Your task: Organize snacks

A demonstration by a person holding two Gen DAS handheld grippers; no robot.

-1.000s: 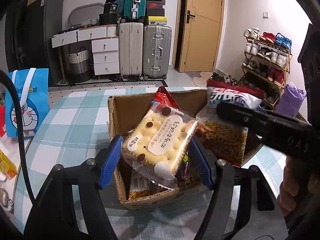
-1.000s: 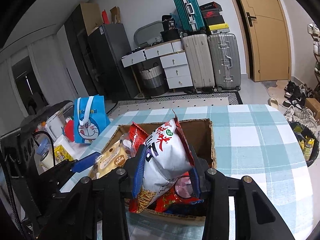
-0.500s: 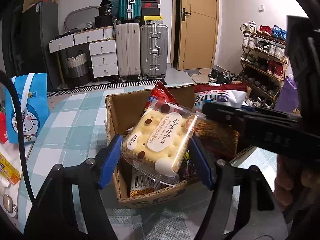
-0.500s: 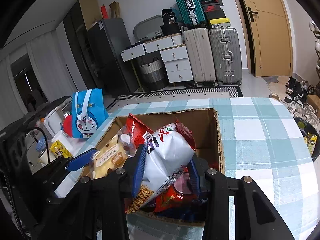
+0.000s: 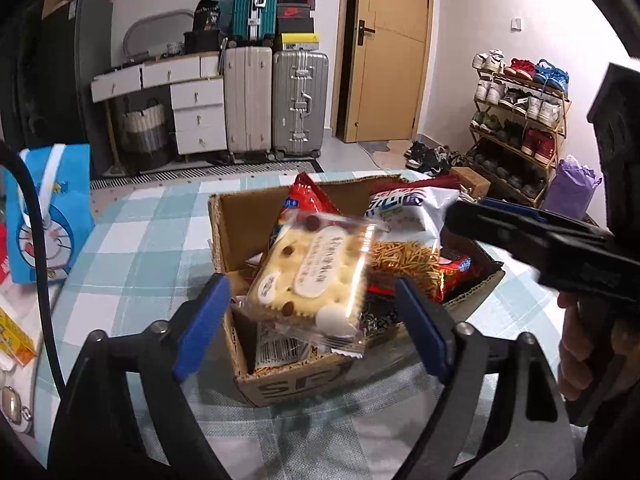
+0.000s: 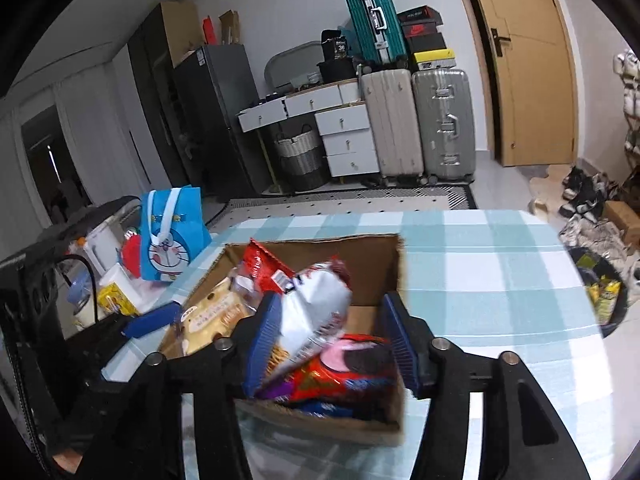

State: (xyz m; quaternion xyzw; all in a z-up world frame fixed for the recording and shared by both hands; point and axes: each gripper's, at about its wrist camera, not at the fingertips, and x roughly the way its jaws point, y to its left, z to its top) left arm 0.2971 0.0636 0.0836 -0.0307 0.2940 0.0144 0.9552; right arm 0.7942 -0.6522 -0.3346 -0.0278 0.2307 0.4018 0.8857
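An open cardboard box [image 5: 288, 384] stands on the checked tablecloth with several snack packets in it. A clear biscuit packet [image 5: 316, 276] lies tilted on top of them, between the spread blue pads of my left gripper [image 5: 312, 320], whose jaws are opening and touch nothing. My right gripper [image 6: 330, 344] hangs over the box's [image 6: 400, 272] near side, its jaws opening too. A white noodle-snack bag [image 6: 316, 312] slumps between them, leaning toward the left pad and well apart from the right one. In the left wrist view the same bag [image 5: 404, 216] sits at the box's right.
A blue cartoon gift bag [image 6: 172, 240] stands left of the box, with a yellow carton [image 6: 116, 300] and a white jug [image 6: 100, 248] near it. The table's right edge drops to a floor bin [image 6: 600, 292]. Bare checked cloth [image 6: 480, 280] lies right of the box.
Both grippers have spread their jaws. The biscuit packet and the white bag, gripped before, now sit lower and loose on the snacks in the box.
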